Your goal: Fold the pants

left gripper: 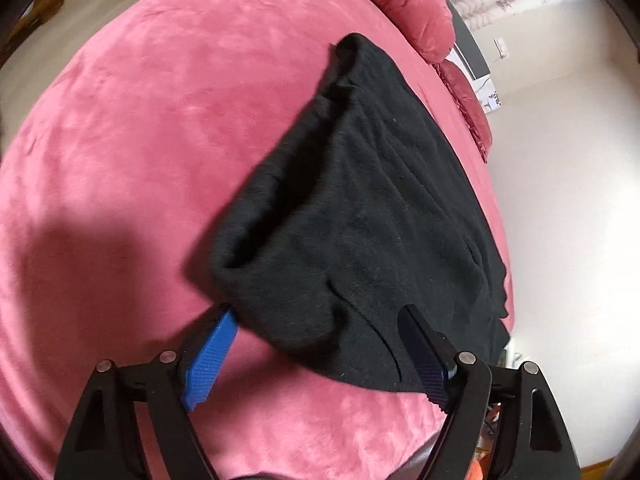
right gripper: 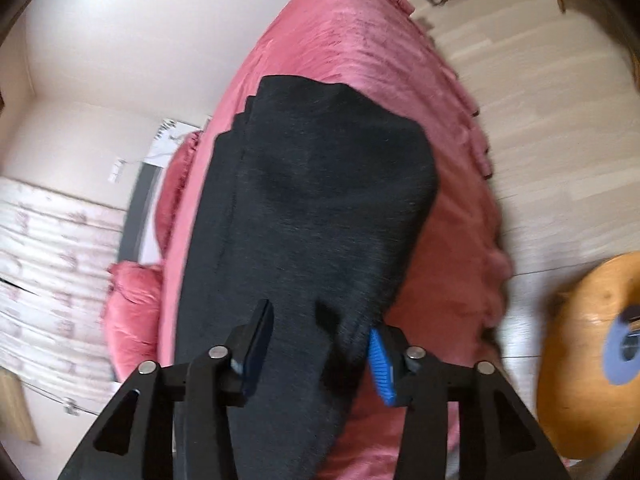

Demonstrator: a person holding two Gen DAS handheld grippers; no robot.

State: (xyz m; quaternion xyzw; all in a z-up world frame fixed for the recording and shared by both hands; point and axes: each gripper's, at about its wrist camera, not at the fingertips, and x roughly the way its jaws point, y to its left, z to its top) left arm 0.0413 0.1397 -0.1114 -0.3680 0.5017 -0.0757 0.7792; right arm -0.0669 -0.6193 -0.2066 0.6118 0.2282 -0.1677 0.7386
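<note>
Both grippers stand apart over the folded black pants on the pink bed.

Left gripper [left gripper: 320,320] has its jaws wide, straddling the pants' [left gripper: 360,208] near corner at lower centre without pinching; right gripper [right gripper: 320,336] sits half-spread with cloth between its pads, seemingly loose, though that view is blurred. I'd judge the fold laid, so I'd back straight off the bed [left gripper: 140,140] without snagging the edge, then pat it flat.
</note>
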